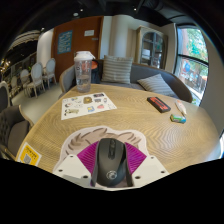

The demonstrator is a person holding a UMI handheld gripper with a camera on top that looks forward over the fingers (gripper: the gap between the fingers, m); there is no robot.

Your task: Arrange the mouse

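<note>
Because the job is to arrange the mouse, I have my jaws [110,170] set around the dark grey, smooth-domed plastic computer mouse [110,162], one magenta pad [84,152] at each flank. The pads look pressed against its sides, so I judge it gripped rather than merely standing between them, though the contact line itself is hard to make out. The mouse sits low between my fingers, over the near edge of the round, pale wood-grain tabletop [120,120], its scroll wheel pointing away from me. Holding it by the narrow waist makes sense: the shell is slick and curved, and the sides give the flattest purchase.

Farther across the tabletop lie a flat printed paper sheet with coloured pictures [87,103], a clear lidded plastic jug [84,70] beyond it, a dark red rectangular case [158,103] and a small teal block [178,118], all well apart from the mouse. A grey cushioned sofa [125,72] stands behind.
</note>
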